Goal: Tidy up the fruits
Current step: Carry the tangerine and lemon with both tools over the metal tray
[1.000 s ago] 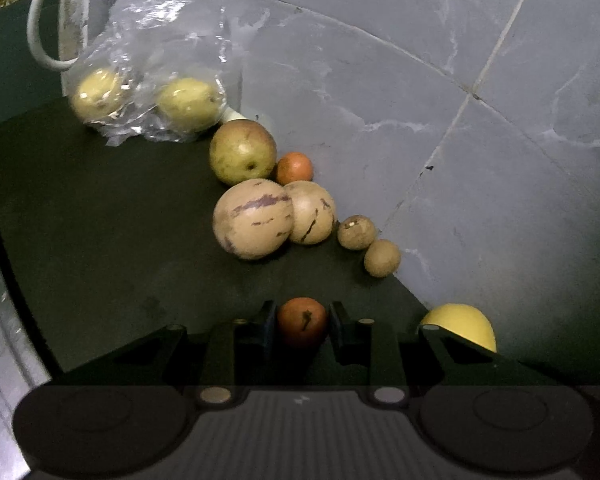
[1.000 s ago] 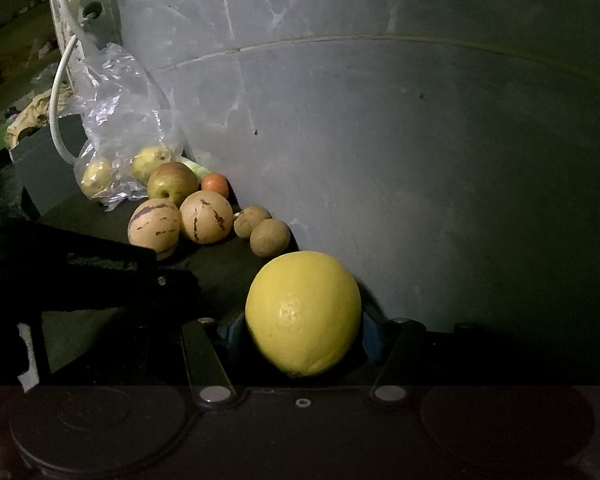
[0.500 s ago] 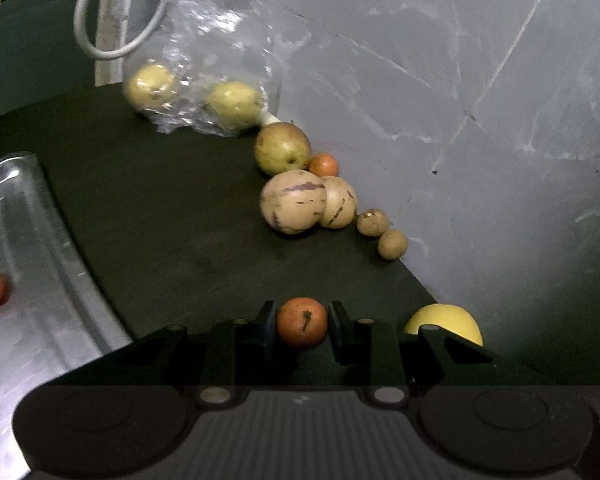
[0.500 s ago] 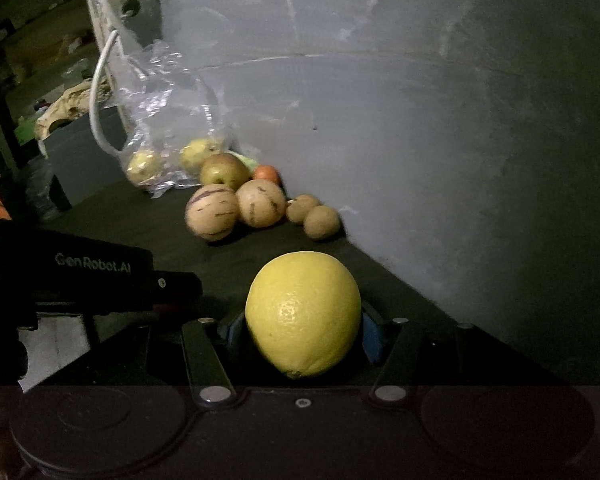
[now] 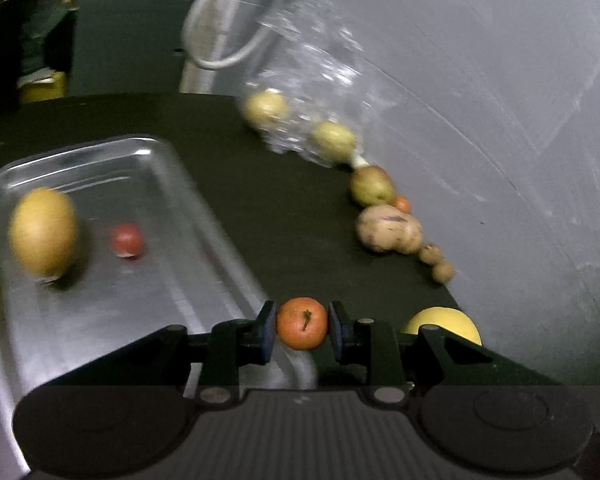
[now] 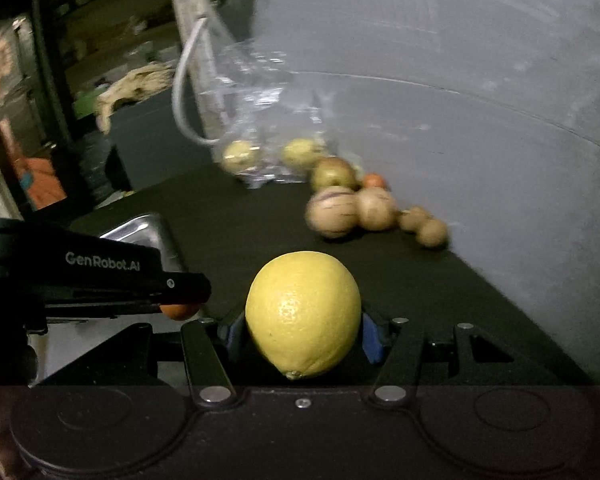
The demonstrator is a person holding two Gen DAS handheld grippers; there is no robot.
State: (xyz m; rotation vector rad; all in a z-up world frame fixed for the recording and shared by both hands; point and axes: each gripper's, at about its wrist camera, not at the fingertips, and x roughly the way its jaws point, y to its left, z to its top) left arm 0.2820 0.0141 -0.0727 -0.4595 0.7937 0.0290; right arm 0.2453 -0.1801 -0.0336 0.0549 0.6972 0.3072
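Wall: a grey marble wall (image 5: 480, 100) closed off the right side of the desk, so there was no room to swing that way
Desk: the dark desk (image 5: 292, 208) lay bare between the tray and the row of fruit, the widest free lane for moving
Tray: a metal tray (image 5: 188, 200) sat at the left, holding a tan oval fruit (image 5: 43, 232) and a small red fruit (image 5: 127, 241), well apart; its middle and near end looked free, and its raised rim curved just under the left tongs
Bag: a clear plastic bag (image 5: 312, 80) with two yellowish fruits stood at the far end against the wall, a white cable (image 5: 220, 40) looping beside it
Fruit row: an apple (image 5: 371, 186), two striped melons (image 5: 388, 229) touching each other, and two small brown fruits (image 5: 436, 262) lined the wall's foot
Right tongs: the right tongs (image 6: 302, 332) were clenched on a lemon (image 6: 303, 314), held above the desk just right of the other tool
Left tongs: the left tongs (image 5: 302, 330) gripped a small orange (image 5: 302, 323) by its sides, near the tray's corner
Risk: round fruit let go onto smooth metal would likely roll into the two already there; a low approach could knock the rim; both tools heading for the tray together might collide, being so near
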